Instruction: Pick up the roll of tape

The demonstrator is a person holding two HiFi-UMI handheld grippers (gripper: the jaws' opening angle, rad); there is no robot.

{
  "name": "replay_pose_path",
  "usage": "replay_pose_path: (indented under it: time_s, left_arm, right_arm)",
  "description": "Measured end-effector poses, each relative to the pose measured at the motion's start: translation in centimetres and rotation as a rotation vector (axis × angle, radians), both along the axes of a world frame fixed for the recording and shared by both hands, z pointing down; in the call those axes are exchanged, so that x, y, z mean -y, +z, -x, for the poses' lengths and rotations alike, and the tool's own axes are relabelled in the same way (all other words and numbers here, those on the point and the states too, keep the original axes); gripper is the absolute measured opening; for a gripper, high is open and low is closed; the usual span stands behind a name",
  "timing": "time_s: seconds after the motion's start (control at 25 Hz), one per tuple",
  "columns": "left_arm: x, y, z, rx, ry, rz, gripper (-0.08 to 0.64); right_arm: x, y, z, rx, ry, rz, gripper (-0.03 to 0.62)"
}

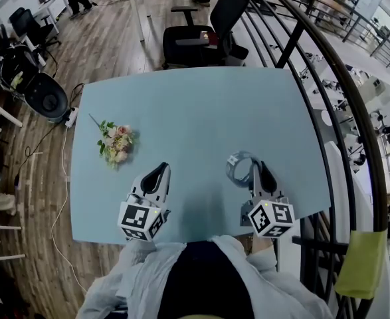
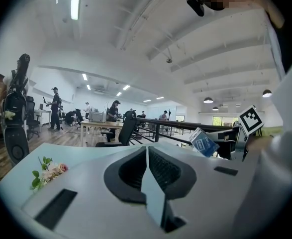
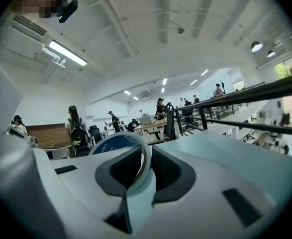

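The roll of tape (image 1: 240, 167) is a clear ring with a blue-printed core, near the right front of the light blue table (image 1: 195, 105). My right gripper (image 1: 256, 168) has its jaws closed on the ring's wall. In the right gripper view the tape (image 3: 117, 142) stands on edge, its wall pinched between the black pads at my right gripper (image 3: 148, 158). From the left gripper view the tape (image 2: 204, 142) is tilted, out at the right. My left gripper (image 1: 160, 171) rests at the left front with its jaws together and nothing between them (image 2: 146, 153).
A small bunch of pink and white flowers (image 1: 117, 143) lies on the table's left part. A black office chair (image 1: 198, 42) stands beyond the far edge. A dark metal railing (image 1: 327, 85) runs along the right side, with a yellow-green cloth (image 1: 361, 264) hung on it.
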State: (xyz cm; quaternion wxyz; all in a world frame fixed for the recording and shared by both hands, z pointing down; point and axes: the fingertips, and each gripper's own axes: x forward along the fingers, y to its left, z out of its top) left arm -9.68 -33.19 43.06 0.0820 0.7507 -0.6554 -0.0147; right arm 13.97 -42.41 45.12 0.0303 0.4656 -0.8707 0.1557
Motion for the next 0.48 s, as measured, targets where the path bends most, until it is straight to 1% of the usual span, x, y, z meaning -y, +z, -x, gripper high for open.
replay_pose_path:
  time_s: [0.48]
  left_arm:
    - [-0.21,0.39,-0.25,0.001,-0.003,0.011,0.026]
  right_arm:
    - [-0.02,-0.14,-0.11,-0.013,-0.015,-0.004,0.077]
